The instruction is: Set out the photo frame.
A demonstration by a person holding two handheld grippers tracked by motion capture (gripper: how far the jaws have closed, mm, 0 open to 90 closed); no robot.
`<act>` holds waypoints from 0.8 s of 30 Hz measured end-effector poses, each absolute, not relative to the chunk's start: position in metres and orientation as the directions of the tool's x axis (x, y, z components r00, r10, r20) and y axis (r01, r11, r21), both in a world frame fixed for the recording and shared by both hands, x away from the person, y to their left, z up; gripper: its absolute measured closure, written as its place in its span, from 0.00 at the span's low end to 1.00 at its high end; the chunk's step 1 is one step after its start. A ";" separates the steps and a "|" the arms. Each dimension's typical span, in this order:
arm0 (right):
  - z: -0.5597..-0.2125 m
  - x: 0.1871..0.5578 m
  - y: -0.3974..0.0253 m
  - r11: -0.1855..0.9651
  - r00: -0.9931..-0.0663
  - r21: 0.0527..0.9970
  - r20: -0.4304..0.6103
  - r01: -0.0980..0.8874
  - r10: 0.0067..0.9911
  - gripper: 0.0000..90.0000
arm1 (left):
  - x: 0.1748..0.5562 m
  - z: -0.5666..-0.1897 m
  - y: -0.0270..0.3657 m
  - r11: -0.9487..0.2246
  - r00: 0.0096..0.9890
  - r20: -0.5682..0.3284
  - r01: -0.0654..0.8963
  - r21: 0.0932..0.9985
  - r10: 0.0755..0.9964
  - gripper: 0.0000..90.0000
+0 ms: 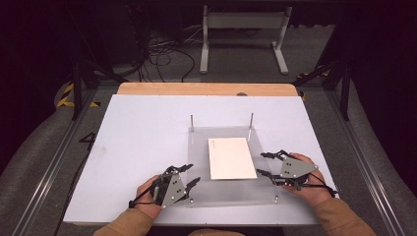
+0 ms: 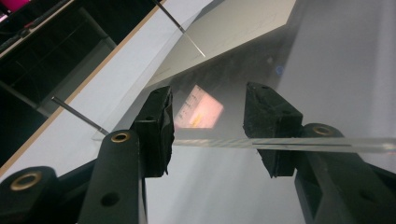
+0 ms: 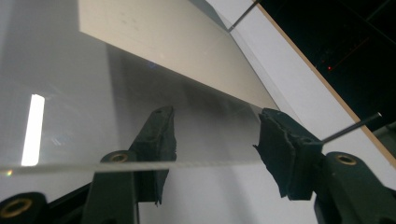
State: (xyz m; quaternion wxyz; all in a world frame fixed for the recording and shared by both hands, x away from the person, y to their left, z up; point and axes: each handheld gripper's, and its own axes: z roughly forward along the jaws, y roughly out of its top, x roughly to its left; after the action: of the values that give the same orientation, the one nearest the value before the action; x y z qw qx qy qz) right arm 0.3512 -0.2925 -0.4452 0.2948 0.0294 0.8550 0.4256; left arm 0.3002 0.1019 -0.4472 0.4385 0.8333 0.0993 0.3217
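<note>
Held low on either side, left gripper (image 1: 189, 176) and right gripper (image 1: 266, 164) with jaws spread wide, pointed inward toward each other.

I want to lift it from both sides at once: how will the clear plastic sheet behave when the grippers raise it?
The clear plastic sheet looks thin with a straight edge, so probably fairly stiff, though it may sag a little between the left gripper and right gripper. Its glossy surface may be slippery. The white paper lying loose on it could slide off if tilted.
</note>
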 end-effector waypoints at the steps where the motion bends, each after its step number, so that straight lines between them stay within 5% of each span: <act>1: -0.445 0.350 -0.290 0.642 -0.814 0.734 -0.500 -0.219 0.294 0.53 | 0.300 -0.447 0.102 -0.596 0.773 0.449 -0.117 0.795 0.448 0.58; 13: -0.427 0.346 -0.282 0.562 -0.792 0.787 -0.503 -0.255 0.346 0.73 | 0.301 -0.426 0.101 -0.536 0.755 0.409 -0.091 0.839 0.512 0.69; 24: -0.408 0.349 -0.278 0.543 -0.804 0.818 -0.447 -0.190 0.392 0.74 | 0.301 -0.406 0.102 -0.542 0.746 0.438 -0.124 0.831 0.501 0.72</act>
State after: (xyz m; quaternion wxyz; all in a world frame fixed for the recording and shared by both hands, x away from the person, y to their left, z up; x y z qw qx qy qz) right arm 0.3486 -0.2780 -0.4079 0.3067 0.0614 0.8229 0.4743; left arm 0.3013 0.1025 -0.4059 0.4642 0.8110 0.1164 0.3367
